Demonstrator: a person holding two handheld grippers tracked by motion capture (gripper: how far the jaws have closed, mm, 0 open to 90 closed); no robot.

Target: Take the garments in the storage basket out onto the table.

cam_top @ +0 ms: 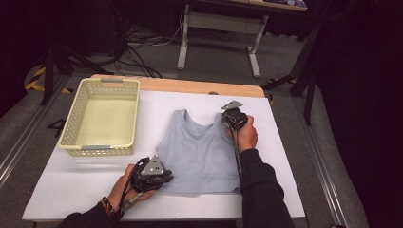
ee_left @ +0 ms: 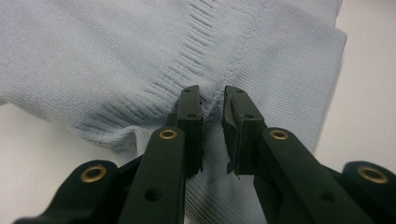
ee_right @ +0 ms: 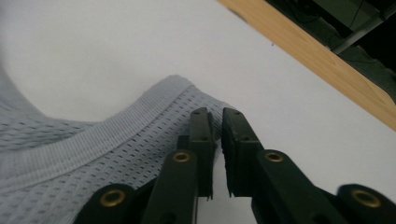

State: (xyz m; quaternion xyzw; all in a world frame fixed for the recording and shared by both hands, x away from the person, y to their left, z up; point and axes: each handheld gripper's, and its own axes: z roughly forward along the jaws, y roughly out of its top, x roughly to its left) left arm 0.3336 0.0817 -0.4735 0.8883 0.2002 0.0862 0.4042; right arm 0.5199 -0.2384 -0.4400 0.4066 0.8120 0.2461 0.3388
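A pale blue-grey sleeveless top (cam_top: pixel 199 152) lies flat on the white table cover (cam_top: pixel 71 183), neckline toward the far side. My left gripper (cam_top: pixel 168 176) is at the top's near left hem corner. In the left gripper view its jaws (ee_left: pixel 212 93) are pinched on the ribbed hem (ee_left: pixel 116 56), and the cloth puckers toward them. My right gripper (cam_top: pixel 227 115) is at the far right shoulder strap. In the right gripper view it (ee_right: pixel 215 114) is shut on the end of the mesh strap (ee_right: pixel 140 130), which rises a little off the table.
A cream plastic basket (cam_top: pixel 102 81) stands at the far left of the table with nothing inside. A wooden table edge (cam_top: pixel 204 86) runs along the far side. Beyond it are a desk frame (cam_top: pixel 183 47) and floor cables (cam_top: pixel 138 52).
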